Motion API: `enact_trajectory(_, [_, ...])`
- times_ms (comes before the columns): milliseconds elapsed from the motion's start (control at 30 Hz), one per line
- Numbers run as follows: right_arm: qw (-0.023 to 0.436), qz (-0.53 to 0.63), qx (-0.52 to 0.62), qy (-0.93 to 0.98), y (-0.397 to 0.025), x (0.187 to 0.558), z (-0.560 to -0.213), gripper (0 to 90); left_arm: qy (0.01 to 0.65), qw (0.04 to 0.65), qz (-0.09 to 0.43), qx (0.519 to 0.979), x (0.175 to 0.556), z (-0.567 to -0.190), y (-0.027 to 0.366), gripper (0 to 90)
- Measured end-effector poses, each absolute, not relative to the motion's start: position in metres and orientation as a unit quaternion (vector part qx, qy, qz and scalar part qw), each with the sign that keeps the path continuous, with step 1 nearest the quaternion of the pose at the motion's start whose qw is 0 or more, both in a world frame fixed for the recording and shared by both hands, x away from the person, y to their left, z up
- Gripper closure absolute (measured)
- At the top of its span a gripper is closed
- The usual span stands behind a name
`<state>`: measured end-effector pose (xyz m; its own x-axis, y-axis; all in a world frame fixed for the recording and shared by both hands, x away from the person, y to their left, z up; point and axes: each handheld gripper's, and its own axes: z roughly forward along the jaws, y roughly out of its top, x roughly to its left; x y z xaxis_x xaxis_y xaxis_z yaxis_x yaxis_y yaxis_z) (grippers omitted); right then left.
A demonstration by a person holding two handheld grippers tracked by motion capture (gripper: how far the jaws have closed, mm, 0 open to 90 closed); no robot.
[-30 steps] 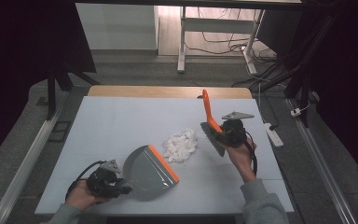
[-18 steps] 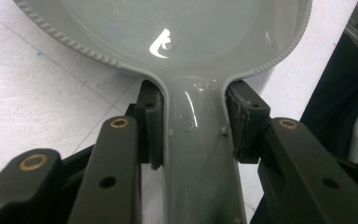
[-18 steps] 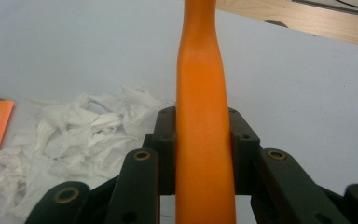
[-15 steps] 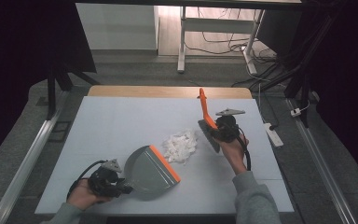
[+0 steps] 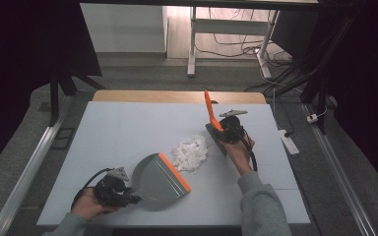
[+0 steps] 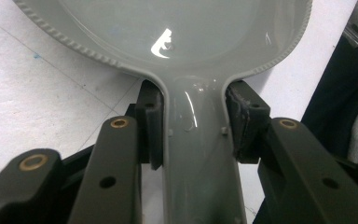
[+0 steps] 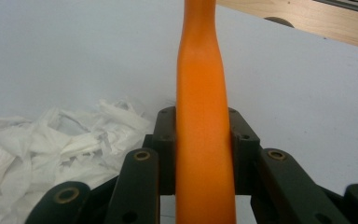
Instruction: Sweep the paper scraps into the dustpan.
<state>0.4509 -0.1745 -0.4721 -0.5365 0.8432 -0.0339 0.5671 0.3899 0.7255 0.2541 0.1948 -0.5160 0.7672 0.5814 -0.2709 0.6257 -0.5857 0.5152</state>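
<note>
- The pile of torn white paper scraps (image 5: 191, 153) sits mid-table, its near edge touching the orange lip of the grey dustpan (image 5: 158, 180), with the brush head just beside it on the far right.
- The dustpan lies flat with its mouth facing the pile; the left gripper (image 5: 119, 191) has its jaws clamped on the pan's grey handle (image 6: 200, 154), one pad pressed to each side.
- The brush (image 5: 211, 116) stands with its orange handle (image 7: 204, 140) angled up and away; the right gripper (image 5: 225, 130) has its jaws closed snug around that handle.
- Risk, as I read it: the scraps are light and loose, so a brisk sweep could scatter them past the pan's sides rather than into it.
- Another risk: the pan is held only by its narrow handle, so the push of the bristles could twist or slide it back, letting paper slip under the lip.
- Against a second ago: the right hand and brush have shifted left, closer to the pile.
- The dustpan, the left gripper and the scraps look unmoved.
</note>
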Motion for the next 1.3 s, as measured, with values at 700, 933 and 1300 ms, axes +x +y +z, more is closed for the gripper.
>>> enact_trajectory(700, [0.208,0.312,0.426,0.823,-0.156,0.46,-0.476,70.4,0.341,0.304,-0.036,0.889,0.255,-0.516,0.195,61.8])
enact_trajectory(933, [0.198,0.302,0.41,0.838,-0.146,0.457,-0.48,70.5,0.343,0.305,-0.037,0.888,0.255,-0.516,0.194,61.8])
enact_trajectory(1300, [0.185,0.314,0.359,0.859,-0.124,0.429,-0.482,70.5,0.344,0.305,-0.038,0.887,0.256,-0.516,0.194,61.7])
